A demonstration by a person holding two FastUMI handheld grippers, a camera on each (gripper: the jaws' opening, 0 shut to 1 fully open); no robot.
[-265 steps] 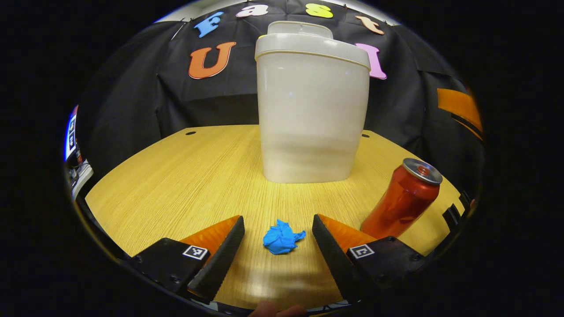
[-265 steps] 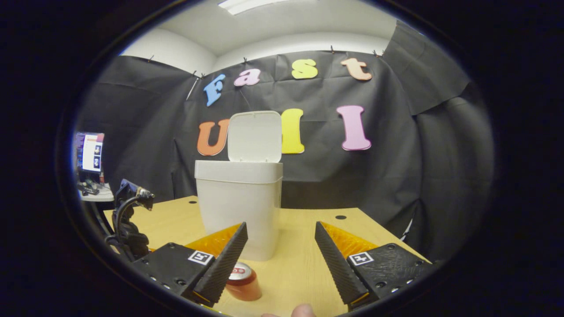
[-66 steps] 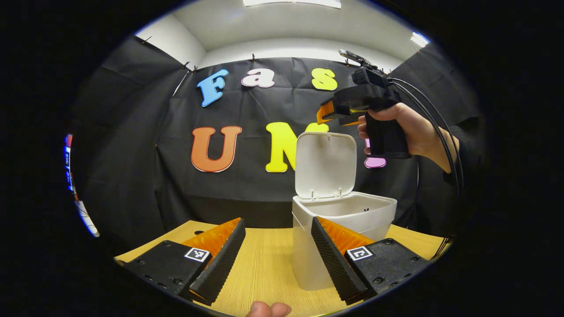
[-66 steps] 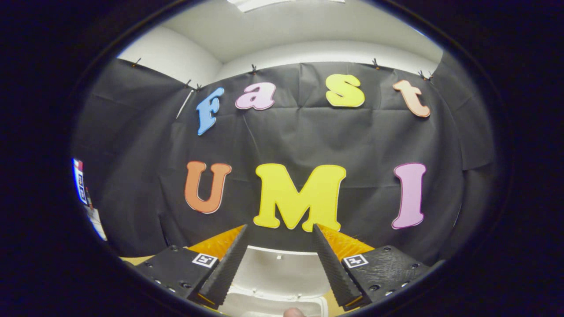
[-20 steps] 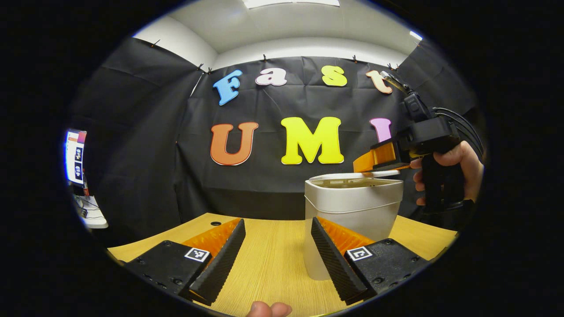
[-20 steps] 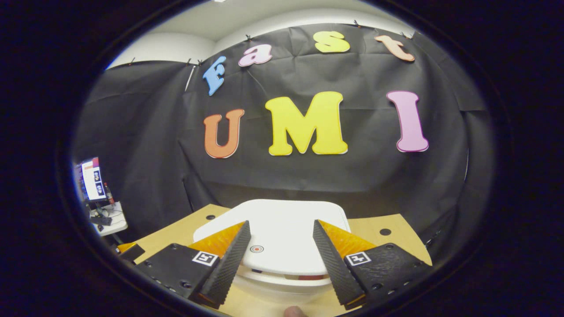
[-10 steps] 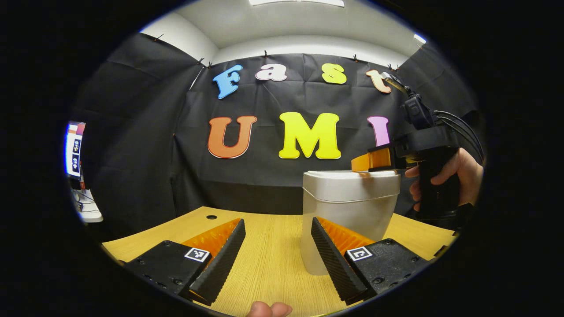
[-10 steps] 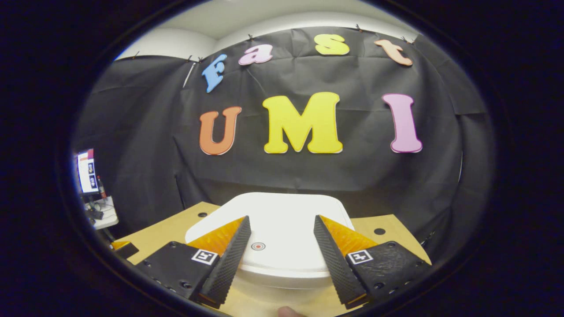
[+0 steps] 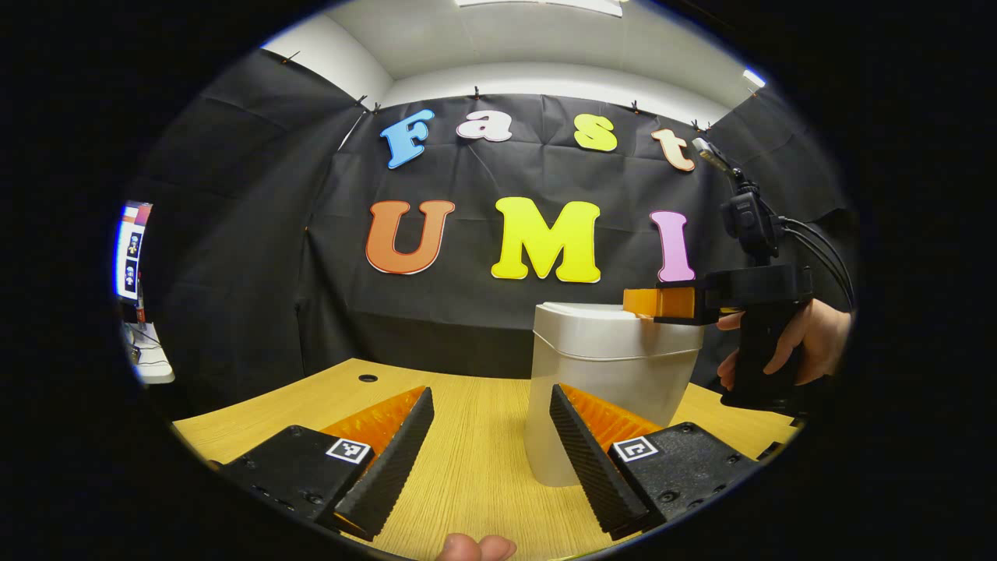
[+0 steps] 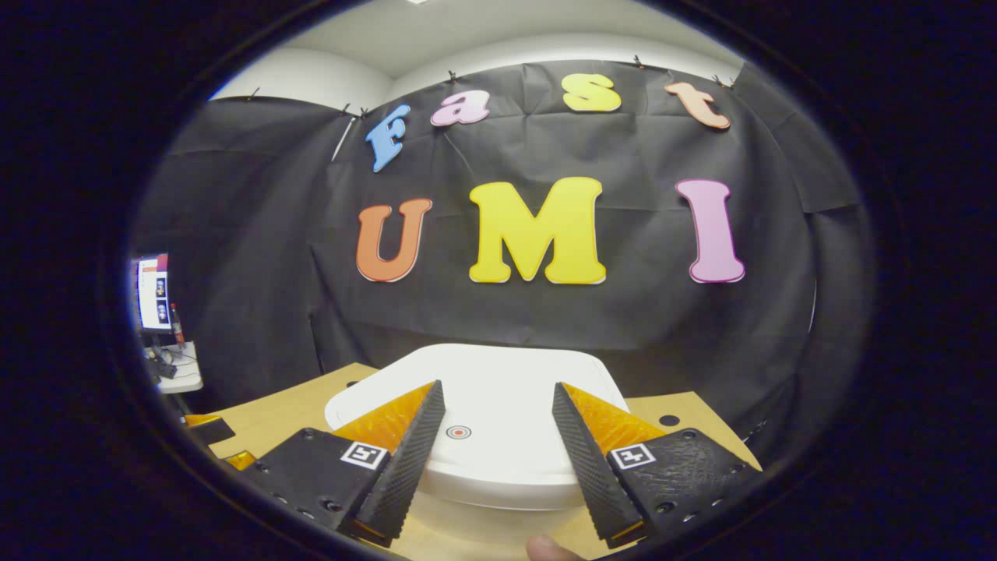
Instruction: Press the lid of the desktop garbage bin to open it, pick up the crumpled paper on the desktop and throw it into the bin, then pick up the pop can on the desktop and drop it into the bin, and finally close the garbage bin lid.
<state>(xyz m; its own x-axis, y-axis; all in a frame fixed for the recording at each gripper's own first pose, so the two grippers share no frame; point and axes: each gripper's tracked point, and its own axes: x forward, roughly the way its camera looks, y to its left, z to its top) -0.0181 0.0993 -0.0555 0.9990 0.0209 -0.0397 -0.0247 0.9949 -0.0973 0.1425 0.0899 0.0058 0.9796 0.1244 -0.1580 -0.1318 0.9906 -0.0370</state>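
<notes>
The white garbage bin (image 9: 607, 389) stands on the wooden table (image 9: 467, 460) with its lid (image 9: 592, 313) down flat. In the left gripper view my left gripper (image 9: 491, 405) is open and holds nothing, low over the table just left of the bin. A hand (image 9: 787, 343) holds the right gripper (image 9: 660, 302) level over the lid's right end. In the right gripper view my right gripper (image 10: 496, 387) is open right above the lid (image 10: 483, 460), its fingers either side of a small red dot (image 10: 458, 431). Whether it touches the lid I cannot tell.
A screen (image 9: 128, 249) and a small side table (image 9: 148, 366) stand beyond the table's left edge. Round cable holes sit in the tabletop at the far left (image 9: 368, 378) and far right (image 10: 668, 420). Black cloth closes off the back.
The lid, slightly ajar a second ago, has gone fully down. The right gripper has levelled out over it. My left gripper has barely moved.
</notes>
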